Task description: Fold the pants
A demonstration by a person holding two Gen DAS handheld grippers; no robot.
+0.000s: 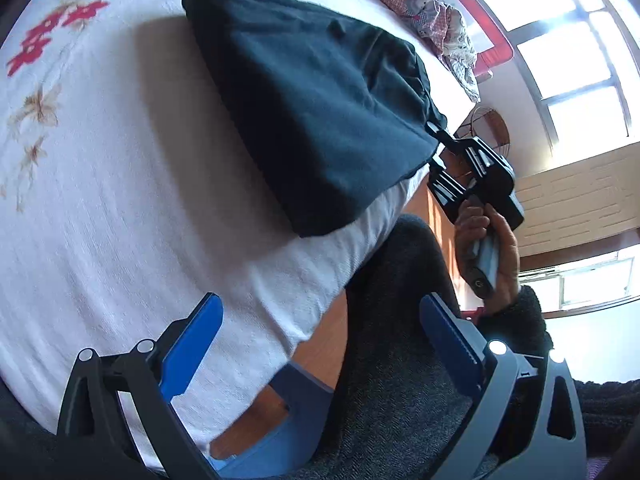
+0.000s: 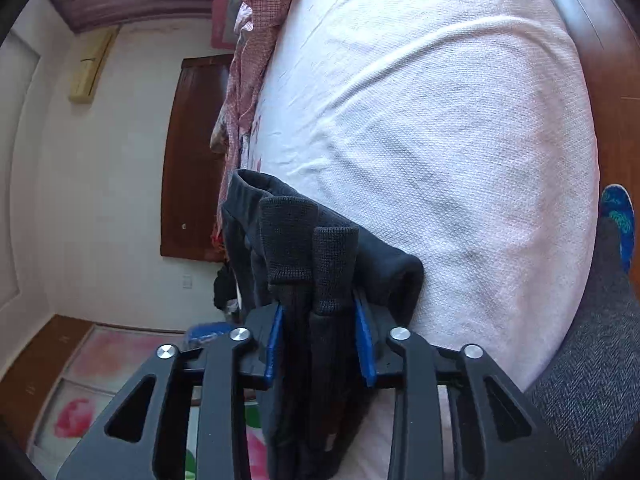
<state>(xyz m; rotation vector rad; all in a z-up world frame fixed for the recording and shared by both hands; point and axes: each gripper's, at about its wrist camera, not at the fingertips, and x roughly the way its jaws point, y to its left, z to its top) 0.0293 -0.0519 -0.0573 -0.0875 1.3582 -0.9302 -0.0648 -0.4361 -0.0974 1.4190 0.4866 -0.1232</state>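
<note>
The dark navy pants (image 1: 312, 104) lie folded in a thick bundle on the white bedsheet (image 1: 120, 184), near the bed's edge. My left gripper (image 1: 320, 324) is open and empty, its blue pads (image 1: 192, 344) wide apart over the bed edge, short of the pants. My right gripper (image 1: 434, 142) grips the pants' near end; the hand holding it shows below. In the right wrist view the right gripper (image 2: 320, 320) is shut on the bunched pants (image 2: 312, 240), with ribbed cuffs sticking up between the blue pads (image 2: 365, 340).
The sheet has red flower prints (image 1: 52, 36). A checked quilt (image 1: 432, 12) is bunched along the bed's far side, also in the right wrist view (image 2: 248, 72). The person's grey-trousered leg (image 1: 400, 320) stands at the wooden bed frame (image 1: 324, 344). Windows (image 1: 560, 40) lie beyond.
</note>
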